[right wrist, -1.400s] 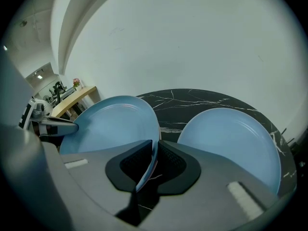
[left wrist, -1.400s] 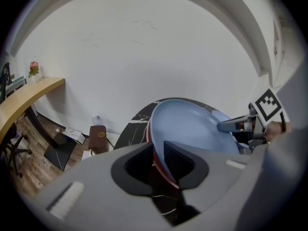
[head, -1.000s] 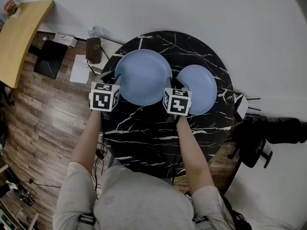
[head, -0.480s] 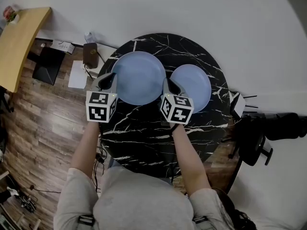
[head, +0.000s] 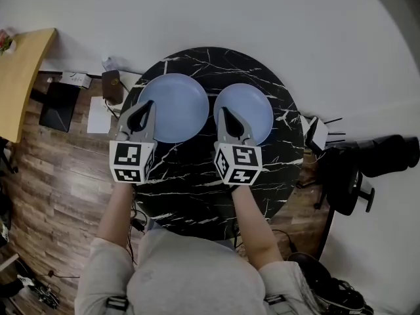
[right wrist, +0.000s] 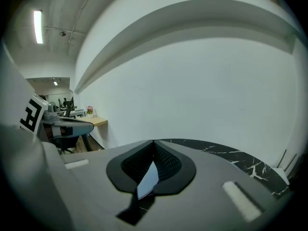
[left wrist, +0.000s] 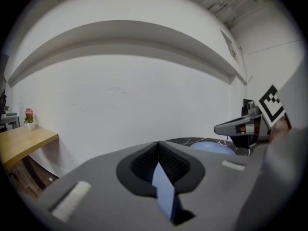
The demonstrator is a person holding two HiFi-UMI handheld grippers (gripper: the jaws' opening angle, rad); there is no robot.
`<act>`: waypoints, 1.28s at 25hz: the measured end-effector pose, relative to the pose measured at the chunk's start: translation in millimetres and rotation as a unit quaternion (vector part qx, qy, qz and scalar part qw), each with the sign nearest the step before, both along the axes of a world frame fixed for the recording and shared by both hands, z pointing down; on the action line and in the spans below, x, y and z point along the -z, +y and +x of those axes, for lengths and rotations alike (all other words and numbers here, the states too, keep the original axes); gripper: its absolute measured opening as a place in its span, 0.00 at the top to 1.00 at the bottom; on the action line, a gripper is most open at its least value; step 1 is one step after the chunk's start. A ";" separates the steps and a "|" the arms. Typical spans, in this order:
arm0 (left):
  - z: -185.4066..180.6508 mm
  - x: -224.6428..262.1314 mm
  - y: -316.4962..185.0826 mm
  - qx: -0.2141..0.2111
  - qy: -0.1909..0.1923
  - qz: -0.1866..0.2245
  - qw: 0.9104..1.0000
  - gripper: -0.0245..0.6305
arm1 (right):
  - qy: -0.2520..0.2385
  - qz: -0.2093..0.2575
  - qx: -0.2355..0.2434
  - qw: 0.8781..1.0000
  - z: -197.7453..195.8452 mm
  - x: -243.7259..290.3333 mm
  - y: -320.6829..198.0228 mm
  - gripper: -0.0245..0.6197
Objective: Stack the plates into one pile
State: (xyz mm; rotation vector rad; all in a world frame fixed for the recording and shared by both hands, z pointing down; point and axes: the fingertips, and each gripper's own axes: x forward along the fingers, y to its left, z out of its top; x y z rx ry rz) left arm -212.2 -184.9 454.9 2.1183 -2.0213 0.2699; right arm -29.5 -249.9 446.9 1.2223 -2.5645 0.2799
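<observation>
The left claw (head: 144, 110) has just clamped the large round pale-blue plate (head: 176, 102) by its rim; the right claw (head: 228, 115) pinches the smaller round pale-blue plate (head: 254, 107) beside it on the black marble counter (head: 197, 182), so stacking can likely start

Black with thin white marble veining across the round table (head: 197, 189) at centre frame. Plain pale blue on the larger plate (head: 177, 100) and on the smaller plate (head: 256, 107) to its right. Mid grey on the left gripper (head: 146, 105) and the right gripper (head: 226, 112), black on the ribbed pads (left wrist: 144, 165), white with black square markers on the cubes (head: 128, 161). Brown plank grain on the floor (head: 52, 169) at left; honey-yellow wood on the desk (head: 16, 77) at upper left. Plain white on the wall (head: 295, 18) along the top. Light grey on the sleeves (head: 105, 274) at the bottom edge.
</observation>
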 end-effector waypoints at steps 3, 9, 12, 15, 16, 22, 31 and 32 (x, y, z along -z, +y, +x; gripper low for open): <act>10.1 16.6 1.3 -0.004 0.007 0.020 1.000 0.87 | -0.013 0.026 -0.006 1.000 12.0 21.2 7.3 0.96; 37.0 48.0 0.6 -0.028 0.012 0.057 0.998 0.87 | -0.028 0.071 -0.022 0.997 40.9 53.5 20.9 0.96; 51.5 60.4 -0.3 -0.043 0.001 0.071 0.997 0.87 | -0.034 0.083 -0.034 0.995 55.9 63.4 25.7 0.96; 68.8 68.7 -0.5 -0.061 -0.015 0.080 0.995 0.87 | -0.041 0.094 -0.049 0.994 73.3 71.6 30.8 0.96; 75.0 71.6 -1.0 -0.068 -0.017 0.084 0.994 0.87 | -0.044 0.097 -0.054 0.993 79.3 74.3 32.3 0.96; 111.5 85.9 -8.3 -0.109 -0.013 0.100 0.989 0.87 | -0.056 0.118 -0.088 0.988 115.3 90.1 38.5 0.96; 166.8 93.0 -16.5 -0.171 0.015 0.112 0.979 0.87 | -0.054 0.131 -0.145 0.979 171.5 97.8 47.5 0.96; 172.6 92.6 -17.3 -0.177 0.017 0.111 0.978 0.87 | -0.055 0.131 -0.150 0.978 177.4 97.7 48.3 0.96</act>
